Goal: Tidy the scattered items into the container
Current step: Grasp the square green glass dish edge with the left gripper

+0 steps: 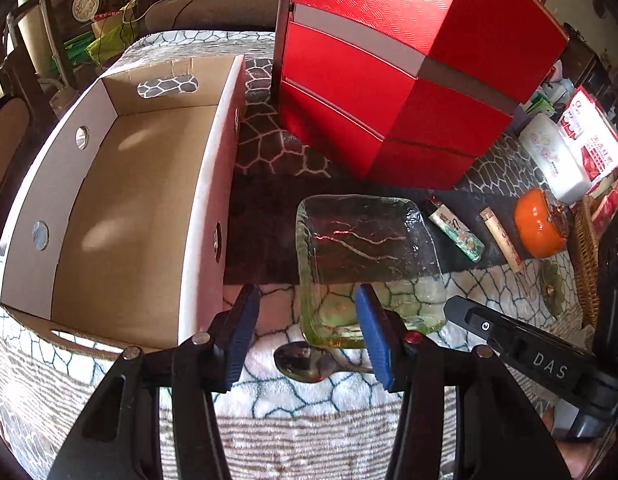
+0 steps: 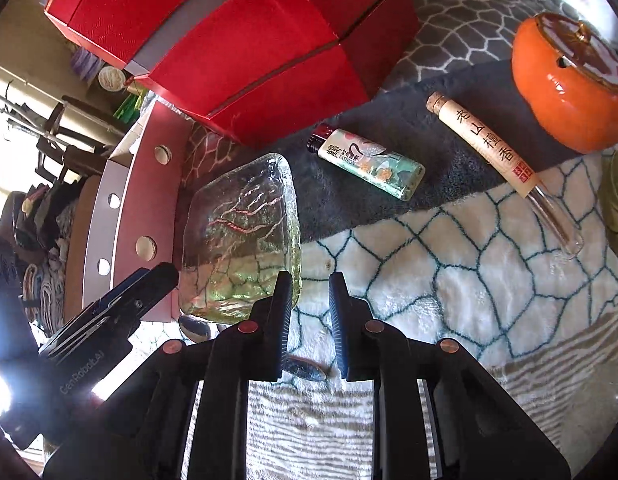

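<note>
A: So far, nothing tidied — the cardboard box (image 1: 121,184) shows a bare floor in the left wrist view. No item inside.

B: Noted. What sits outside it, taking the glass dish (image 1: 365,256) as reference?

A: The dish lies on the patterned blanket (image 2: 469,264), just beside the box's long white wall. A spoon (image 1: 309,362) lies at the dish's near edge, partly tucked under it. Beyond the dish's far-right corner lies a lighter (image 2: 369,162), then a paper-labelled tube with a cork (image 2: 485,144), then an orange lidded pot (image 2: 569,80), farthest from the dish. A red cabinet (image 1: 397,68) stands behind the dish.

B: Jaws?

A: Left gripper (image 1: 309,336) — blue pads standing apart, one pad over the dish's near edge and the other on the box side of it, the spoon bowl showing between them. No pad pressing on anything that I can see. Right gripper (image 2: 309,324) — black pads a narrow gap apart just beside the dish's near-right corner, with the spoon's handle end (image 2: 305,368) lying in that gap; no contact visible.

B: Judgement on progress?

A: At the very start. Every scattered item still lies outside the box; both grippers look set for the spoon or dish, nothing lifted yet.
</note>
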`<action>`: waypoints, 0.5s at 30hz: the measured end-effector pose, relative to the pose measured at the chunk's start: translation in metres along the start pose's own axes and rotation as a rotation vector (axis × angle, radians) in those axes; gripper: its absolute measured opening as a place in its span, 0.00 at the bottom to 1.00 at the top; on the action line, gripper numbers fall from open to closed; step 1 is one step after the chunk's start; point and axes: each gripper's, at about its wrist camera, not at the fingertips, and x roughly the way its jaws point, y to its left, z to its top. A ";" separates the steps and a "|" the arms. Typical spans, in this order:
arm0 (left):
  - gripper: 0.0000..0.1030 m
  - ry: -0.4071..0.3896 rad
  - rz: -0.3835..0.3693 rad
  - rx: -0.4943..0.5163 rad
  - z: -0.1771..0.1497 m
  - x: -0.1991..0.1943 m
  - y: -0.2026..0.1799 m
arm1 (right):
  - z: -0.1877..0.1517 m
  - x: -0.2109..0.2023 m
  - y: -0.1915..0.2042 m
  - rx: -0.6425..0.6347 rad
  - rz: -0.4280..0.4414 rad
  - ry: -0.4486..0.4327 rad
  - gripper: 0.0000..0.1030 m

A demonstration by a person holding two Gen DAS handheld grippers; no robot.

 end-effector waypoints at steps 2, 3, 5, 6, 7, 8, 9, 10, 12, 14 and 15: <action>0.45 0.000 0.028 0.024 0.004 0.005 -0.004 | 0.001 0.001 0.000 -0.002 0.004 -0.002 0.18; 0.45 -0.002 0.044 0.034 0.006 0.007 -0.006 | 0.002 0.001 0.000 -0.006 0.003 -0.005 0.18; 0.45 -0.005 0.089 0.055 0.009 0.010 -0.009 | 0.003 -0.001 0.000 -0.012 -0.005 -0.021 0.19; 0.45 -0.007 0.100 0.060 0.010 0.011 -0.010 | 0.003 -0.003 0.000 -0.013 -0.009 -0.032 0.19; 0.45 -0.008 0.107 0.062 0.011 0.012 -0.010 | 0.003 -0.005 -0.001 -0.014 -0.012 -0.045 0.19; 0.45 -0.010 0.112 0.063 0.012 0.014 -0.010 | 0.004 -0.006 -0.002 -0.017 -0.015 -0.048 0.20; 0.45 -0.011 0.122 0.070 0.013 0.015 -0.011 | 0.004 -0.005 -0.002 -0.021 -0.019 -0.036 0.21; 0.45 -0.007 0.143 0.084 0.014 0.018 -0.014 | 0.005 -0.003 -0.003 -0.023 -0.020 -0.027 0.21; 0.45 0.009 0.160 0.106 0.016 0.023 -0.019 | 0.006 -0.003 -0.004 -0.023 -0.013 -0.033 0.21; 0.46 0.020 0.159 0.117 0.018 0.026 -0.024 | 0.008 -0.001 -0.004 -0.018 0.002 -0.030 0.22; 0.46 0.021 0.152 0.121 0.018 0.026 -0.026 | 0.008 0.001 -0.004 -0.014 0.011 -0.024 0.22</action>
